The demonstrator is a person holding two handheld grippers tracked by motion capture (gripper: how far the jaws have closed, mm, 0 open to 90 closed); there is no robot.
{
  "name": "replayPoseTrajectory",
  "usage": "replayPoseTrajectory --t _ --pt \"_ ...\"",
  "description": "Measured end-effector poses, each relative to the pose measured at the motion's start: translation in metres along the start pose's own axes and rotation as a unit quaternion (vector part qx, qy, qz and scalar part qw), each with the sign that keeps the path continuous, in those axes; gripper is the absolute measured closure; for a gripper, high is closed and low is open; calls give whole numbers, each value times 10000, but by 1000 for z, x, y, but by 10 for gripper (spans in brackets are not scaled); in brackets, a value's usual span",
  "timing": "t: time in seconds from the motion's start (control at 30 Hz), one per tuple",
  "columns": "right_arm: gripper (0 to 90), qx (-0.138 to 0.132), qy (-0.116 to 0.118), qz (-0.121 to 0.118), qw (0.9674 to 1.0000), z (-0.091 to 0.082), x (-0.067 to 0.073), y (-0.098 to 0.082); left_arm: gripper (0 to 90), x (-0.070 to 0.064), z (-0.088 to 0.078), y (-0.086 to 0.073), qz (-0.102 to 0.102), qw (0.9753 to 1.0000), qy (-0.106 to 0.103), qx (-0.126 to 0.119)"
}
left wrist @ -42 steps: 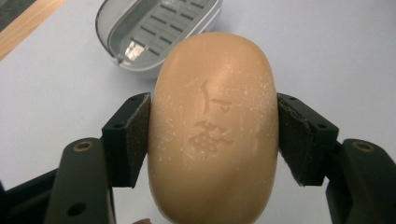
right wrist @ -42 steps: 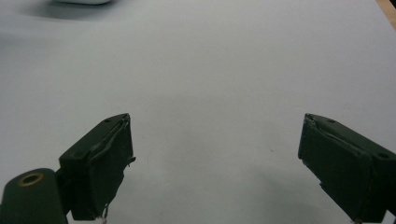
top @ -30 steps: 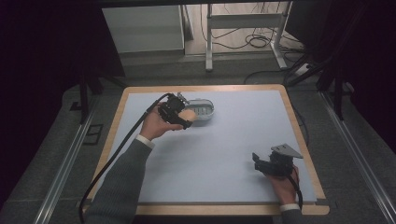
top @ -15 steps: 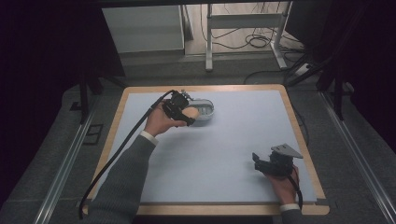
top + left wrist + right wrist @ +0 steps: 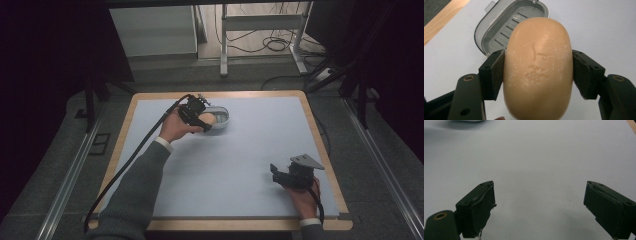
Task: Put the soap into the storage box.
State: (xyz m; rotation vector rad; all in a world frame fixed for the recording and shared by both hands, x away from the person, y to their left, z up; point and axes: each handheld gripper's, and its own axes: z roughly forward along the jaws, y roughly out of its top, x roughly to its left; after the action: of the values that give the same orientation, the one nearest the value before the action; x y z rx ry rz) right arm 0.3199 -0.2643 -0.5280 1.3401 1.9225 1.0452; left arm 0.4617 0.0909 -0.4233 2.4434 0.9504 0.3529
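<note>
**Soap bar clamped over the dish**

Soap bar (image 5: 538, 67) is the thing I'm handling. Nearest me, my right claw (image 5: 539, 207) sits low over the pale blue worktop (image 5: 250, 150), jaws wide apart with nothing between them. Further out, my left claw (image 5: 538, 72) is clamped on the soap, a pad pressed to each long side, stamped face up toward the camera. Just past it sits the grey soap dish (image 5: 506, 22), slotted bottom showing, close to the worktop's far edge.
</note>
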Motion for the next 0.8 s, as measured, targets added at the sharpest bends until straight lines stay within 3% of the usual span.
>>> replayPoseTrajectory --t 0.17,0.47,0.6,0.8 --pt "103 -2 1 -1 10000 0 0 0 324 2 4 5 63 10000 27 54" --pt "103 6 4 5 10000 0 0 0 324 10 17 6 -102 9999 72 83" --pt "103 24 10 -1 10000 0 0 0 324 13 19 9 5 9998 102 189" --pt "103 35 21 8 10000 0 0 0 324 15 23 17 28 10000 16 90"
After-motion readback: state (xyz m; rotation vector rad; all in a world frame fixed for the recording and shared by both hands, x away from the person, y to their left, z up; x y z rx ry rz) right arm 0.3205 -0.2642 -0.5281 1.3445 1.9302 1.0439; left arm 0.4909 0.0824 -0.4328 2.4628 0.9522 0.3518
